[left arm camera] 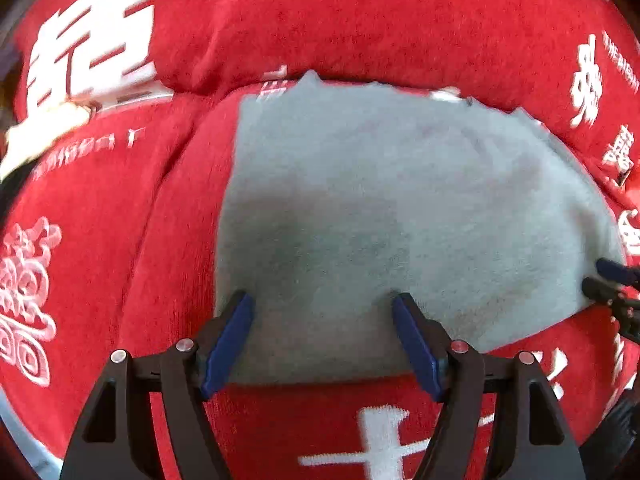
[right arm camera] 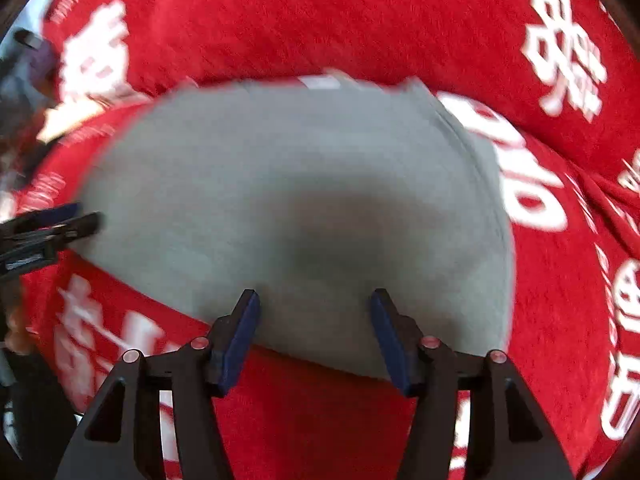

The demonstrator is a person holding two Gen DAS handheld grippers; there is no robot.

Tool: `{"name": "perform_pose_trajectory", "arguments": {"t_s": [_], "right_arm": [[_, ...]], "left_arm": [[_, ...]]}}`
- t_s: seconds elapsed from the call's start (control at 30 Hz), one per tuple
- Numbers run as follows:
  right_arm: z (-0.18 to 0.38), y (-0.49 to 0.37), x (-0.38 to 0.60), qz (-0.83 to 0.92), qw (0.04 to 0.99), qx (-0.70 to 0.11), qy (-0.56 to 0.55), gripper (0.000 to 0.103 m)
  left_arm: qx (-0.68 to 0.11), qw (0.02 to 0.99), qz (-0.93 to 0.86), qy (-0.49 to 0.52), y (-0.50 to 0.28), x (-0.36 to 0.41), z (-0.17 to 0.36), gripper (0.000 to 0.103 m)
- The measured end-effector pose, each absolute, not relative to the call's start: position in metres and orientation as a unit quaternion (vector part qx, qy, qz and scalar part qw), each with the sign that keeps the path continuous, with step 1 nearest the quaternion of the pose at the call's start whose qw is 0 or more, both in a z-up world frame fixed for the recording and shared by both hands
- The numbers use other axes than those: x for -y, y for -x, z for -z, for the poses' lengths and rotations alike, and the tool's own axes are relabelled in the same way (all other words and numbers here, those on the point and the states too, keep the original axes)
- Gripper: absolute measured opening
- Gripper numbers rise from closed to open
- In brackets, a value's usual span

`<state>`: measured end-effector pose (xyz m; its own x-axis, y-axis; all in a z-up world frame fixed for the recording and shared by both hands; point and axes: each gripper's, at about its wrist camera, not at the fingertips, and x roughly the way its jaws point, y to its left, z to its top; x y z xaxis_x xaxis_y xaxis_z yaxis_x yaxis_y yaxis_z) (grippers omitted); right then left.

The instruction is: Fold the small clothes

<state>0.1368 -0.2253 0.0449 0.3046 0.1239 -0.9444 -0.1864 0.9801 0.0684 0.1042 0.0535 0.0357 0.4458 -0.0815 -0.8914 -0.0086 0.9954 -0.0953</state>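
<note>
A small light grey garment lies flat and folded on a red cloth with white characters. My left gripper is open, its blue-padded fingers just above the garment's near edge, holding nothing. The right gripper's tips show at the right edge of the left wrist view, at the garment's right corner. In the right wrist view the same grey garment fills the middle. My right gripper is open over its near edge. The left gripper's tips reach in at the garment's left edge.
The red cloth covers the whole surface and rises in a soft fold behind the garment. A pale object lies at the far left on the cloth. Dark blurred things show at the upper left.
</note>
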Motion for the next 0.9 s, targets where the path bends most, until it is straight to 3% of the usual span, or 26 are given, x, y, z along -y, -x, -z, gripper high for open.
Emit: {"name": "perform_pose_trajectory", "arguments": {"t_s": [0.13,0.43,0.53,0.57,0.6,0.7,0.83,0.9], "right_arm": [[-0.047,-0.120,0.277,-0.078,0.814,-0.574,-0.043,0.061],[-0.083,-0.121,0.259,-0.080,0.830,-0.552,-0.008,0.063],[-0.080,-0.144,0.238,-0.076,0.836,-0.543,0.011,0.063],[-0.075,-0.152,0.234,-0.075,0.836,-0.543,0.013,0.063],[-0.068,-0.160,0.232,-0.071,0.833,-0.548,0.014,0.064],[-0.038,-0.177,0.254,-0.064,0.805,-0.590,-0.033,0.066],[-0.071,-0.181,0.272,-0.053,0.827,-0.556,-0.064,0.069],[-0.081,-0.194,0.267,-0.060,0.838,-0.540,-0.056,0.069]], "left_arm": [[-0.526,0.850,0.031,0.013,-0.089,-0.052,-0.040,0.074],[-0.517,0.854,0.020,0.063,-0.111,-0.040,-0.074,0.074],[-0.529,0.847,-0.007,0.055,-0.139,-0.031,-0.060,0.074],[-0.548,0.835,-0.026,0.048,-0.148,-0.031,-0.046,0.078],[-0.565,0.823,-0.032,0.047,-0.154,-0.034,-0.033,0.089],[-0.561,0.826,-0.020,0.057,-0.153,-0.038,-0.043,0.089],[-0.512,0.855,-0.020,0.076,-0.156,-0.045,-0.076,0.089],[-0.528,0.843,-0.018,0.098,-0.180,-0.045,-0.072,0.089]]}}
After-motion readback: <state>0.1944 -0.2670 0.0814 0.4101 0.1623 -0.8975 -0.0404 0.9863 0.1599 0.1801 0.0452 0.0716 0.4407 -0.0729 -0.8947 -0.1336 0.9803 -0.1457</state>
